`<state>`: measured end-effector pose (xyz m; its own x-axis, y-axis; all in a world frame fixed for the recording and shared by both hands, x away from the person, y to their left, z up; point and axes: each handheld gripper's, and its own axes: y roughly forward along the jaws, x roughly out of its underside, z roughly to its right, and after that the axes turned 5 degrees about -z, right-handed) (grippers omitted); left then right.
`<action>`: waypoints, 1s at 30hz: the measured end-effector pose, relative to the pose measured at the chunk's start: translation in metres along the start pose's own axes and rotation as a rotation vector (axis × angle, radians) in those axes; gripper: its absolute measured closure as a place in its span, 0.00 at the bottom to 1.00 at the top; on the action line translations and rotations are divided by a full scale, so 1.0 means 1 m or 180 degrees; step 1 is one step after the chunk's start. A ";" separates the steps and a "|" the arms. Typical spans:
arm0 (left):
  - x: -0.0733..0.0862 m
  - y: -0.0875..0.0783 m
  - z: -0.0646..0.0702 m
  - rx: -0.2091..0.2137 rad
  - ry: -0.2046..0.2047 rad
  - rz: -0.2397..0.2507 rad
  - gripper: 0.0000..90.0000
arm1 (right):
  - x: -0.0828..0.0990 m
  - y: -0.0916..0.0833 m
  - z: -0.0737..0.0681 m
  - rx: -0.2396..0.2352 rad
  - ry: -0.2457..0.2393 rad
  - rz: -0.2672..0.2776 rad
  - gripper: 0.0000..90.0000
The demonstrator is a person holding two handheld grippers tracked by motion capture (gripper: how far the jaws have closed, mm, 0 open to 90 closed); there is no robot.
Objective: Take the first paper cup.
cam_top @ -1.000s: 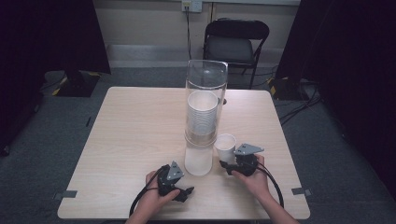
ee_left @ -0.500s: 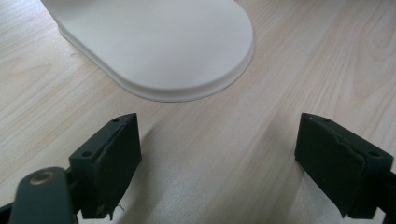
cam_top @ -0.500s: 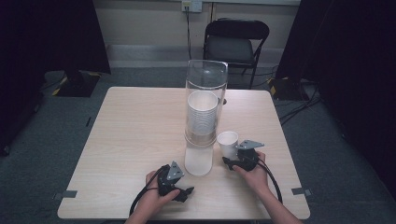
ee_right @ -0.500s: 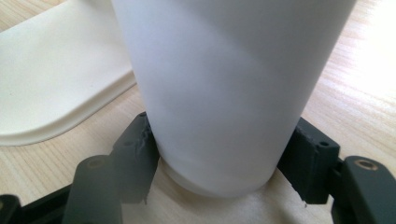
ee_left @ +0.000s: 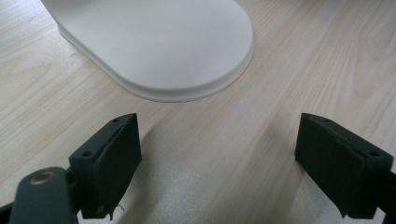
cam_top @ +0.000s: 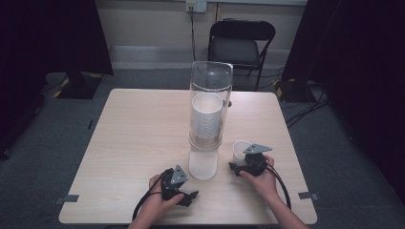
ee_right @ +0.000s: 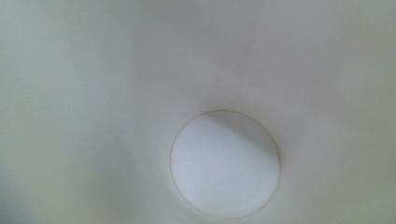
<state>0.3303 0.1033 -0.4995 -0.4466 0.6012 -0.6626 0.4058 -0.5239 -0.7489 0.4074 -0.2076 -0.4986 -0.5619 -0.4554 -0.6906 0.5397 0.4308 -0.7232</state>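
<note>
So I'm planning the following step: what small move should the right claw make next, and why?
Probably lift the right claw up and back from the cup. The cup stands upright on the table, and the jaws have just been opening, so it looks released.

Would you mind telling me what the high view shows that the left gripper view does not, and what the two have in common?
The high view alone takes in the clear tube with its stack of white cups, a single cup at the right gripper, the left gripper in a hand, and a black chair. The left gripper view alone gives that gripper's two black pads up close, set wide apart over bare wood. Both show the dispenser's white base and the wooden table.
</note>
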 end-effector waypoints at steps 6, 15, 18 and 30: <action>0.000 0.000 0.000 0.0000 -0.0001 0.0001 0.15 | 0.004 -0.011 -0.003 0.0007 -0.0105 -0.0054 0.24; 0.000 0.000 0.000 -0.0002 -0.0001 0.0003 0.15 | 0.006 -0.018 0.001 0.0111 -0.0092 0.0012 0.35; 0.000 0.000 0.000 -0.0001 -0.0001 0.0000 0.15 | 0.001 -0.010 0.008 0.0169 -0.0001 0.0075 0.35; 0.000 0.000 0.000 -0.0001 0.0000 0.0000 0.15 | 0.003 -0.012 0.015 0.0179 0.0174 0.0003 0.19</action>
<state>0.3302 0.1033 -0.4995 -0.4465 0.6013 -0.6626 0.4060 -0.5238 -0.7489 0.4086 -0.2258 -0.4918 -0.5938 -0.4111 -0.6917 0.5738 0.3863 -0.7222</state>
